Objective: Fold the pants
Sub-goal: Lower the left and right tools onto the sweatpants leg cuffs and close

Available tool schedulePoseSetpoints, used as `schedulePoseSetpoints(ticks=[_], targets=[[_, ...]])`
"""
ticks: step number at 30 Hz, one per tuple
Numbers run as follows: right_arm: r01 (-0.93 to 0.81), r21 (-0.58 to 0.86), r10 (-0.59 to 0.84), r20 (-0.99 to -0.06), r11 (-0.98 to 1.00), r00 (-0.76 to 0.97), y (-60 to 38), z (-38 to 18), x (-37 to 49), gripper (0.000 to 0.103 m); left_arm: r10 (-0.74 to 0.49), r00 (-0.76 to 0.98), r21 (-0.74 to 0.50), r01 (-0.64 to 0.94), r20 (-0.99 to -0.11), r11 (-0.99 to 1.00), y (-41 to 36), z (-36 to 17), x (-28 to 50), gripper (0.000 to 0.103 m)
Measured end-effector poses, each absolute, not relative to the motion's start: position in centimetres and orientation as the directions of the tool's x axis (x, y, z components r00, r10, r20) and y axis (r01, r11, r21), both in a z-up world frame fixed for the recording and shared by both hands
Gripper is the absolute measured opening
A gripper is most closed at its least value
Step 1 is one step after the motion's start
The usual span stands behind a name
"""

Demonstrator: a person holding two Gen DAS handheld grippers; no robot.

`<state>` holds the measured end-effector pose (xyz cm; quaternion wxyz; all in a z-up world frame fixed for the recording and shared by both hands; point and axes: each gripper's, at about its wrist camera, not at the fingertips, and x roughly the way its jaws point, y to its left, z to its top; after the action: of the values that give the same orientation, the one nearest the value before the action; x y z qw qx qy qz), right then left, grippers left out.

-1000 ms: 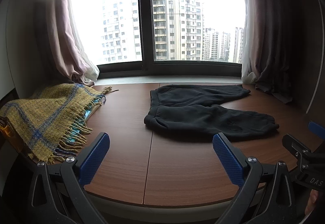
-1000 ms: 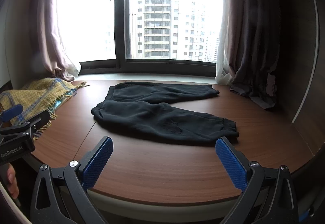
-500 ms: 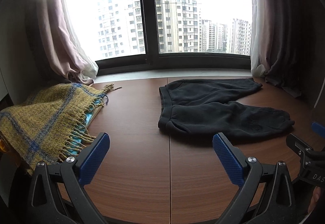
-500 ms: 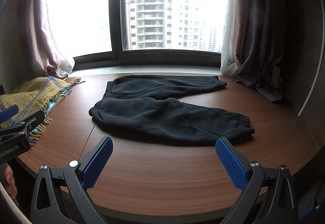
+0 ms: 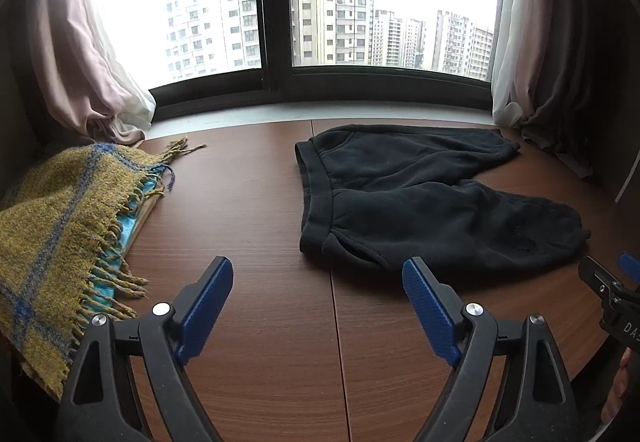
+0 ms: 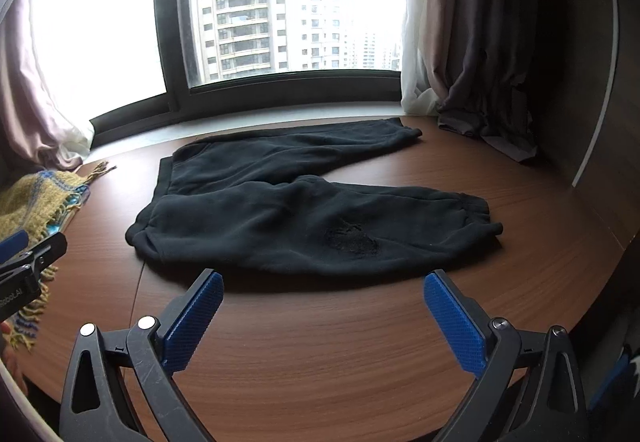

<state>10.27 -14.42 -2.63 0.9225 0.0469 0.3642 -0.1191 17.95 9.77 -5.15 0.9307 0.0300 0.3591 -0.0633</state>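
Observation:
Black sweatpants (image 5: 420,197) lie flat on the brown wooden table (image 5: 256,226), waistband to the left, the two legs spread to the right. They also show in the right wrist view (image 6: 304,209), with a dark printed patch on the near leg. My left gripper (image 5: 318,282) is open and empty, hovering just short of the waistband's near corner. My right gripper (image 6: 320,296) is open and empty, just short of the near leg's front edge. Each gripper's tip shows at the edge of the other view.
A yellow and blue fringed scarf (image 5: 64,226) lies over something turquoise at the table's left side. Curtains (image 6: 480,53) hang at both sides of the window, the right one pooling on the table's far right corner. A seam runs through the tabletop (image 5: 338,330).
Both grippers have moved forward over the table toward the pants. The left view has swung so the pants sit further right. Both stay open.

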Motion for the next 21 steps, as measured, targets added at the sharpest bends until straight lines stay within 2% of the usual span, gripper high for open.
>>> schedulePoseSetpoints(ticks=[4,8,11,13,16,18,21], targets=[[0.317,0.051,-0.186,-0.717,0.947,0.671,-16.9,-4.4,11.9,0.097,-0.057,0.726,0.038,0.114,-0.685,0.993,8.9,-6.7,19.9,0.083],[0.359,0.117,-0.145,-0.768,0.926,0.624,-19.0,-6.6,13.8,0.087,-0.049,0.697,0.043,0.114,-0.716,0.993,7.7,-8.1,21.6,0.08],[0.371,0.126,-0.137,-0.785,0.92,0.605,-19.9,-7.9,14.9,0.085,-0.043,0.672,0.037,0.105,-0.74,0.994,7.0,-9.5,23.2,0.078],[0.386,0.135,-0.136,-0.789,0.912,0.599,-20.4,-8.5,15.4,0.085,-0.029,0.651,0.034,0.084,-0.758,0.996,6.6,-10.4,24.2,0.073],[0.417,0.173,-0.115,-0.807,0.892,0.58,-21.3,-9.9,16.3,0.078,-0.019,0.627,0.027,0.063,-0.779,0.998,6.2,-11.4,25.5,0.068],[0.423,0.189,-0.09,-0.826,0.886,0.557,-21.7,-10.9,16.9,0.071,-0.019,0.621,0.016,0.051,-0.784,0.999,6.2,-11.7,26.1,0.067],[0.432,0.211,-0.061,-0.842,0.877,0.535,-22.1,-11.9,17.5,0.066,-0.026,0.605,-0.006,0.035,-0.796,0.999,6.3,-12.1,26.7,0.065]])
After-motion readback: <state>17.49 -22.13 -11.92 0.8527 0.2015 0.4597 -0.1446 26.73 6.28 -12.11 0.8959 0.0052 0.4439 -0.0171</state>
